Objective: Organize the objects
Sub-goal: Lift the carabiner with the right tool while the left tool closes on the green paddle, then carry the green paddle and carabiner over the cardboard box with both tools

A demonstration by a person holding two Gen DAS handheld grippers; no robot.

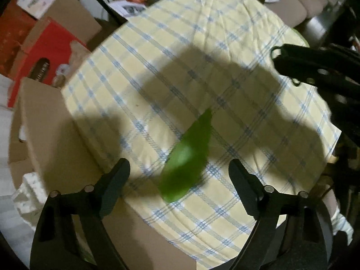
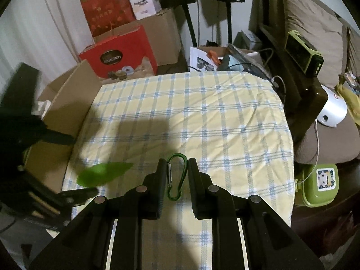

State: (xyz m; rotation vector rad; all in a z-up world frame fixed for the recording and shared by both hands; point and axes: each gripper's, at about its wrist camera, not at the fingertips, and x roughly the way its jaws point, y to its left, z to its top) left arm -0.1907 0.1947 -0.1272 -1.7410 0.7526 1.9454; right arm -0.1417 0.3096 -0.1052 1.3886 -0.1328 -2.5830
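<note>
A green leaf-shaped piece [image 1: 187, 157] lies flat on the yellow-and-blue checked cloth [image 1: 202, 51]. My left gripper [image 1: 179, 168] hangs straight above it, open, with its two fingers either side of the leaf and clear of it. In the right wrist view the same leaf [image 2: 102, 172] lies at the cloth's near left corner, with the left gripper's dark frame beside it. My right gripper [image 2: 177, 165] is shut on a green carabiner [image 2: 176, 177], held upright above the cloth [image 2: 225, 117]. The right gripper [image 1: 279, 57] also shows at the right edge of the left wrist view.
Cardboard boxes [image 2: 65, 103] border the cloth's left side, with a red box [image 2: 119, 52] behind. A brown cushioned seat [image 2: 315, 33] and a white round device [image 2: 333, 110] stand on the right. A green lidded container [image 2: 319, 184] sits by the cloth's right edge.
</note>
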